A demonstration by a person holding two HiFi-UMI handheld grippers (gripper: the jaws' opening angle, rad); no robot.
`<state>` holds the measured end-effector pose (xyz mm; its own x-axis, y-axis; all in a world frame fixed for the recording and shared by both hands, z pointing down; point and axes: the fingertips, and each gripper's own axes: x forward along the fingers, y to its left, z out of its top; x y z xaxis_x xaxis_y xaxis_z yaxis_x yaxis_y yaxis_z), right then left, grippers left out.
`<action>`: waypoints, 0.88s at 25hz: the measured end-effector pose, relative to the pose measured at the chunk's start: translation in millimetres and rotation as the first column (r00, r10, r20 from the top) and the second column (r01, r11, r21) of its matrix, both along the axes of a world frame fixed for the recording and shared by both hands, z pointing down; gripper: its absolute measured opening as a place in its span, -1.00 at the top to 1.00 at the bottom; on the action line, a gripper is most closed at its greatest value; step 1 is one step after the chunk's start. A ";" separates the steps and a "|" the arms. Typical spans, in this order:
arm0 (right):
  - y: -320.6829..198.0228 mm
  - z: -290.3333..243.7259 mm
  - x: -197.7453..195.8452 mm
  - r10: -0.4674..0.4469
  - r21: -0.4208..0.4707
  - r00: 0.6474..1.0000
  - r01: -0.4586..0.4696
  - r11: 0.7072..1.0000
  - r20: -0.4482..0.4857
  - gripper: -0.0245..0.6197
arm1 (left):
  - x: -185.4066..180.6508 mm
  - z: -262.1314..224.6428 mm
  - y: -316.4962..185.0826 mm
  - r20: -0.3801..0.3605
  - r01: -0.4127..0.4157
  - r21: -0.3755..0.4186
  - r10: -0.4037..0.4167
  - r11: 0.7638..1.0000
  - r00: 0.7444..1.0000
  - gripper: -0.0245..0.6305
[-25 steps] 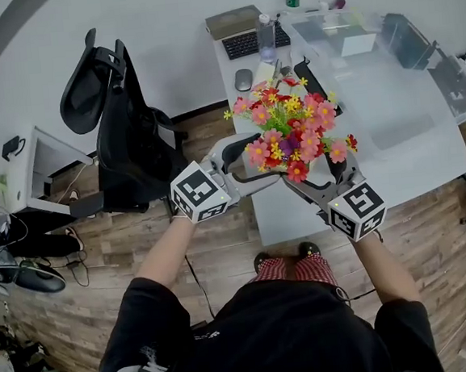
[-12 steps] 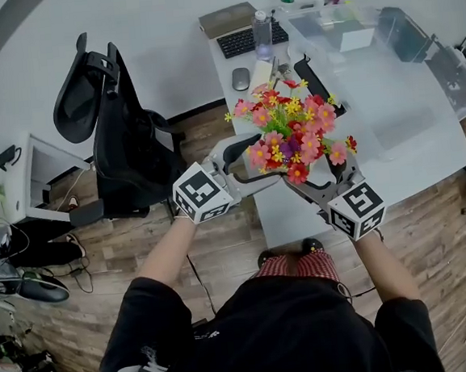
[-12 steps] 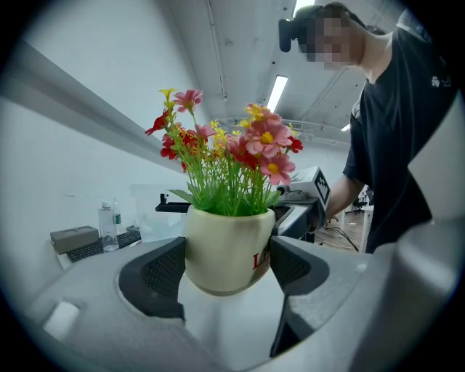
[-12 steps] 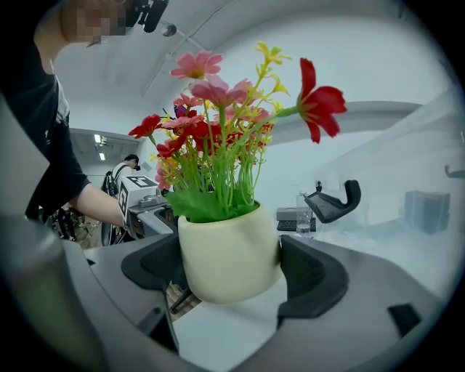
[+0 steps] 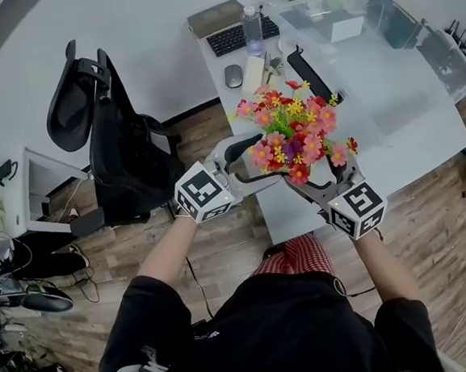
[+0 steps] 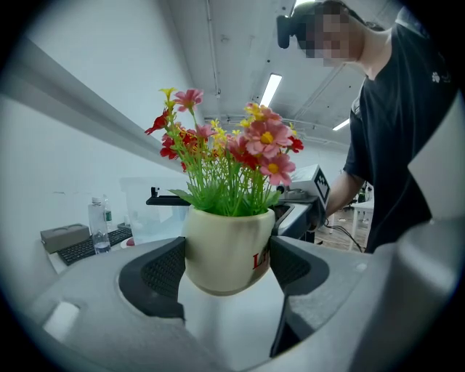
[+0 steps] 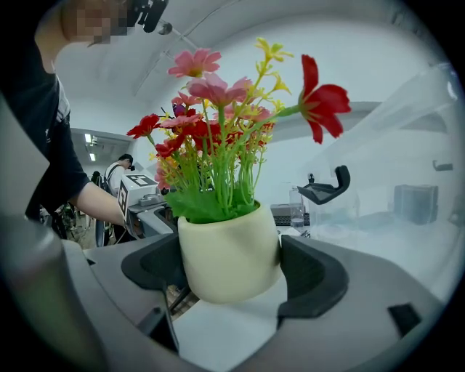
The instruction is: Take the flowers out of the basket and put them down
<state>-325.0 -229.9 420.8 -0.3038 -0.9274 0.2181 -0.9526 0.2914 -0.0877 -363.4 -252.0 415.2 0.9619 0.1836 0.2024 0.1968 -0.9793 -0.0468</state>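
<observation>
A bunch of red, pink and yellow flowers [image 5: 293, 131] stands in a cream pot [image 6: 229, 247], held in the air over the near left corner of the white table [image 5: 391, 143]. My left gripper [image 5: 251, 165] comes in from the left and my right gripper [image 5: 312, 184] from the right. In the left gripper view both pads press the pot's sides, with the left gripper [image 6: 227, 265] shut on it. The right gripper view shows the same pot [image 7: 229, 258], slightly tilted, with the right gripper [image 7: 229, 272] shut on it. No basket is in view.
A black office chair [image 5: 100, 144] stands left of the table on the wood floor. At the table's far end lie a keyboard [image 5: 236, 37], a mouse [image 5: 232, 76], a water bottle [image 5: 252, 27], a black stand [image 5: 307, 65] and clear plastic boxes [image 5: 324, 19].
Both grippers keep their hold on the pot, almost unmoved in the frame. The table, the chair and the things on the desk have slid up and left in the head view.
</observation>
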 end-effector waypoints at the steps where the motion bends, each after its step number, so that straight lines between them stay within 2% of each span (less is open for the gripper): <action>1: 0.6 1.1 0.9 -0.001 -0.004 1.000 0.001 1.000 0.000 -0.45 | 0.9 1.0 0.7 0.002 0.000 0.001 0.000 1.000 1.000 -0.20; 9: -0.7 6.2 3.3 -0.028 -0.009 1.000 0.028 1.000 -0.003 -0.45 | 2.6 5.8 0.1 -0.007 0.027 0.000 -0.027 1.000 1.000 -0.20; 13: -4.1 7.2 7.0 -0.034 -0.003 0.999 0.034 0.999 0.026 -0.45 | 5.5 6.3 -3.3 -0.013 0.041 -0.030 -0.041 0.999 0.999 -0.20; 22: -6.1 18.6 10.9 -0.048 -0.017 0.998 0.048 0.999 0.027 -0.45 | 10.1 16.2 -4.1 0.015 0.047 0.002 -0.047 0.999 0.999 -0.20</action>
